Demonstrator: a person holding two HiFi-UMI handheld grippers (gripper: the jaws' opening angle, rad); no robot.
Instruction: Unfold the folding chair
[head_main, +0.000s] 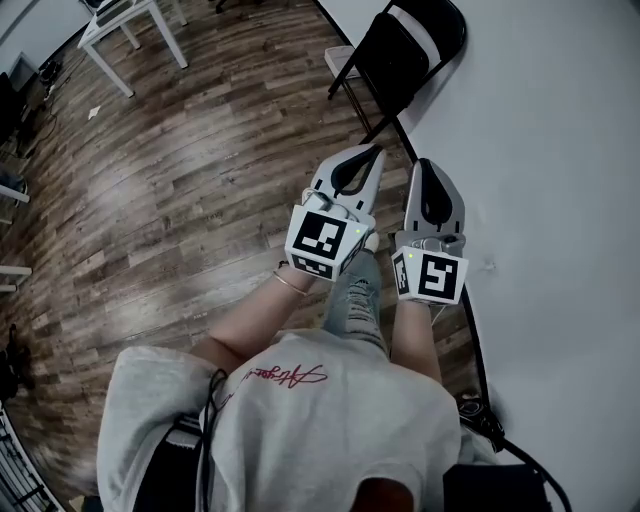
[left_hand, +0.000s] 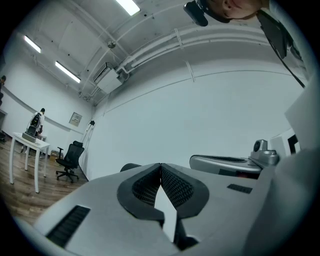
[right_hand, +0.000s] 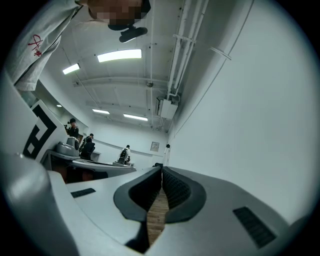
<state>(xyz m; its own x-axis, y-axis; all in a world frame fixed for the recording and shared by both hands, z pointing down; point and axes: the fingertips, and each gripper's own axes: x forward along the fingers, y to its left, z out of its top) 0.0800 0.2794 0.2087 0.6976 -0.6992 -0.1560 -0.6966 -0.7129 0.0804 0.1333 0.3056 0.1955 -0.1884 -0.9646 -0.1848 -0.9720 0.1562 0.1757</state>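
Observation:
A black folding chair (head_main: 400, 60) leans folded against the white wall (head_main: 560, 150) at the top of the head view. My left gripper (head_main: 372, 152) and right gripper (head_main: 424, 165) point side by side toward it, a short way below it, both shut and empty. Neither touches the chair. In the left gripper view the shut left gripper (left_hand: 160, 165) faces the white wall (left_hand: 200, 110); a dark rounded edge (left_hand: 129, 167) just left of the jaws may be the chair's top. The right gripper (right_hand: 161, 169) faces along the wall, wooden floor showing below its tips.
A white table (head_main: 125, 25) stands at the upper left on the wooden floor (head_main: 170, 190). A black cable (head_main: 478, 330) runs along the wall's foot past my legs. An office chair (left_hand: 69, 159) and a white table (left_hand: 31, 145) stand far off, with people (right_hand: 90, 145) beyond.

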